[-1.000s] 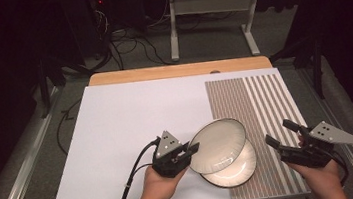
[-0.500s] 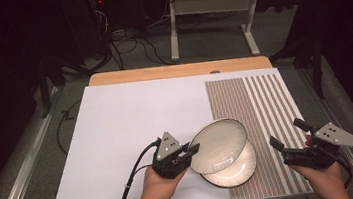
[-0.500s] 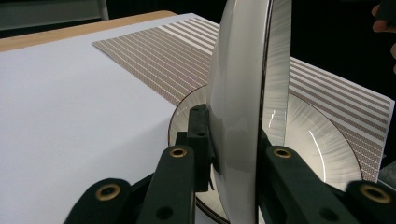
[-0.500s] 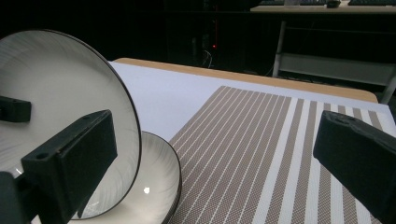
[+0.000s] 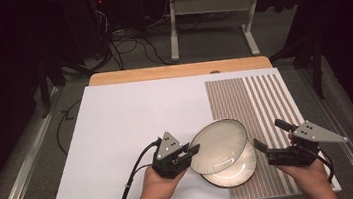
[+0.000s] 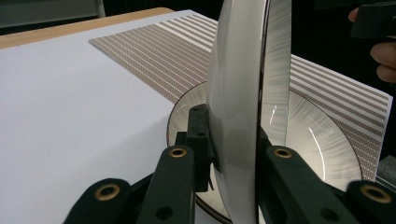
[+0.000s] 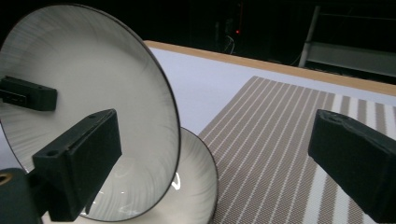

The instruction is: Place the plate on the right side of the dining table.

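My left gripper [image 5: 189, 154] is shut on the left rim of a white dark-edged plate [image 5: 218, 144], holding it tilted up. In the left gripper view that plate [image 6: 243, 84] stands edge-on between the jaws of my left gripper [image 6: 231, 137]. Under it a second, matching plate [image 5: 235, 172] lies flat, half on the striped placemat [image 5: 254, 95]. My right gripper [image 5: 271, 136] is open, just right of the plates; its jaws have just been closing slightly, with nothing between them. In the right gripper view, the raised plate [image 7: 93, 93] and flat plate [image 7: 198, 186] are ahead of my right gripper [image 7: 217, 156].
A white board [image 5: 126, 120] covers the table, with a wooden strip [image 5: 176, 71] along the far edge. The left gripper's cable [image 5: 133, 177] trails off the near edge. Beyond the table are a dark floor, cables and a metal stand [image 5: 209, 5].
The right gripper has moved left, closer to the plates, and its jaws stand wider than a second ago. The left gripper and its tilted plate have not moved.
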